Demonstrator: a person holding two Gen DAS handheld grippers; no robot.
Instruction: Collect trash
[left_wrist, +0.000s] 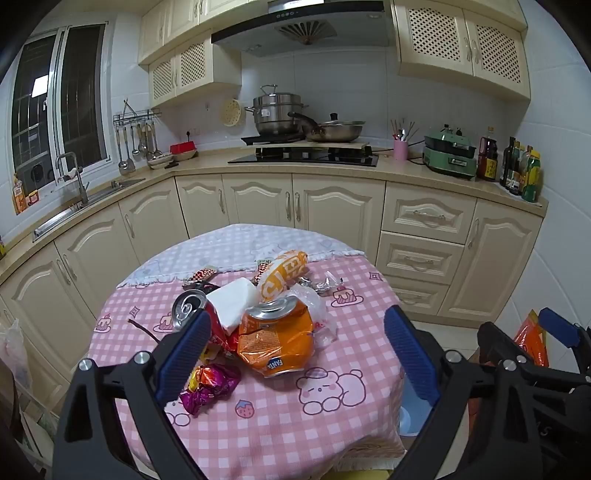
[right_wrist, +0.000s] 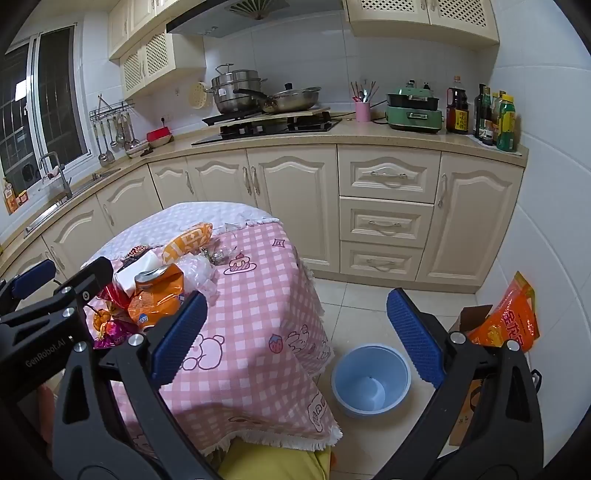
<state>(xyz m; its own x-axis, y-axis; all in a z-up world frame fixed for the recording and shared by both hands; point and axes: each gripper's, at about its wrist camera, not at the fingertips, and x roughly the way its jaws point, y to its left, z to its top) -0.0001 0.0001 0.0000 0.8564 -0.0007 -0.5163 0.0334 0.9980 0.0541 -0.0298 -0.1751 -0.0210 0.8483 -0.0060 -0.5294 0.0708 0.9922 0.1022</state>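
A heap of trash lies on the pink checked tablecloth (left_wrist: 258, 417): a crushed orange soda can (left_wrist: 275, 339), a red can (left_wrist: 190, 304), a white paper wad (left_wrist: 234, 299), an orange snack bag (left_wrist: 282, 273), a purple wrapper (left_wrist: 210, 384), clear plastic (left_wrist: 314, 306) and foil wrappers (left_wrist: 321, 282). My left gripper (left_wrist: 297, 319) hangs open just short of the heap, the orange can framed between its fingers but untouched. My right gripper (right_wrist: 297, 301) is open over the table's right edge with nothing in it. A blue bin (right_wrist: 371, 380) stands empty on the floor beside the table.
Cream cabinets and a counter (right_wrist: 369, 129) with stove, pots and bottles run behind the table. An orange bag (right_wrist: 506, 317) rests on a cardboard box (right_wrist: 465, 417) against the right wall. Tiled floor (right_wrist: 354, 306) lies between table and cabinets. Something yellow (right_wrist: 273, 461) sits below the table edge.
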